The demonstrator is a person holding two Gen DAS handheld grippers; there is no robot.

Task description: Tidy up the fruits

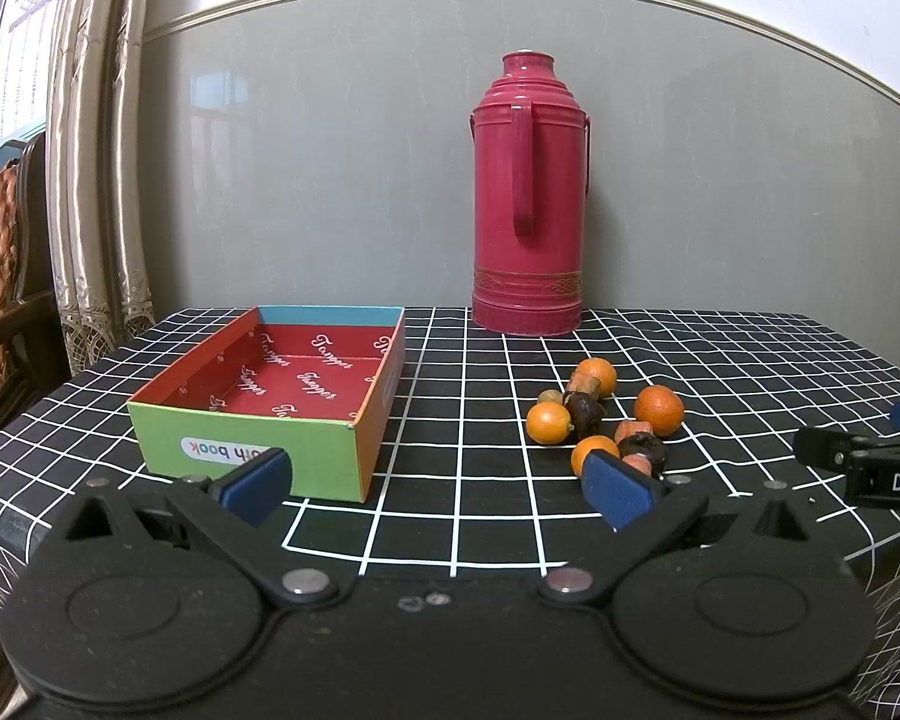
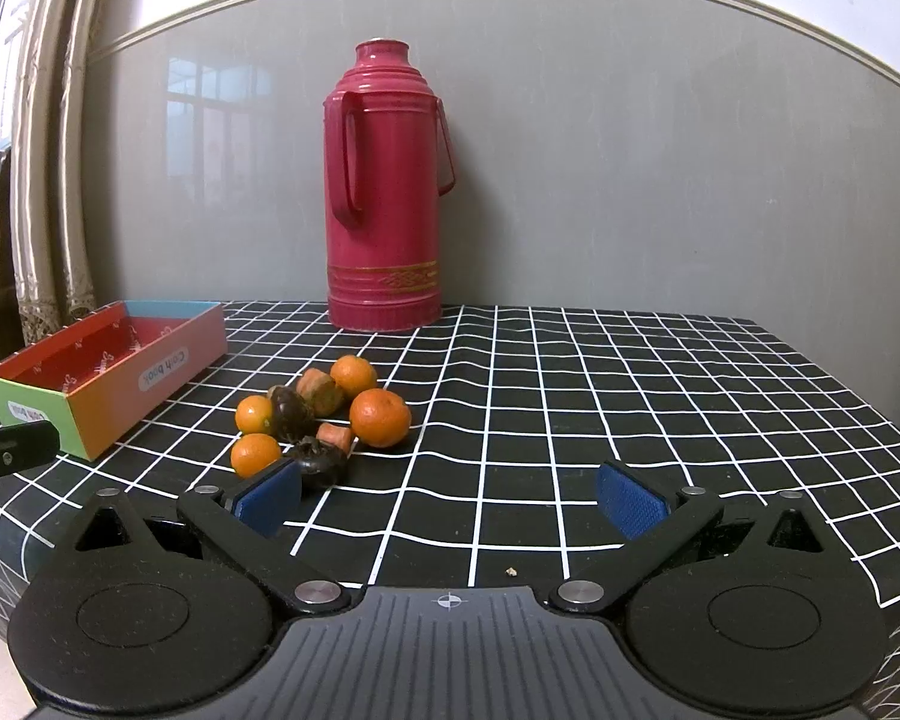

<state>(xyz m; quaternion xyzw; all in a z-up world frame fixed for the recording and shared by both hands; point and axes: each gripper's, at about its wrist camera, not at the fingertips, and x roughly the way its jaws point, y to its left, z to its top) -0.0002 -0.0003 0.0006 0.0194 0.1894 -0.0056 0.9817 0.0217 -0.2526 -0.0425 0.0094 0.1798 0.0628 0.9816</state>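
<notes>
1. Left wrist view. Left gripper hovers low over the checked tablecloth with its blue pads spread wide and nothing between them. The cardboard box, open-topped and holding no fruit, stands just ahead on its left side; the fruit pile of oranges, dark fruits and small pinkish pieces lies ahead to its right, the nearest orange partly behind the right-hand pad. A red thermos stands upright at the far edge, well apart from both. Part of the right gripper enters at the frame's right edge.

2. Right wrist view. Right gripper is likewise spread apart and holds nothing. The fruit pile sits ahead and to its left, a dark fruit just beside the left-hand pad; the box lies farther left.

3. Step in hand, as judged: the opening approach, with no fruit yet boxed.

4. Next move, as judged: centring one gripper's open fingers around a single outer fruit, closing gently since round fruit may roll, then carrying it over the box wall.
</notes>
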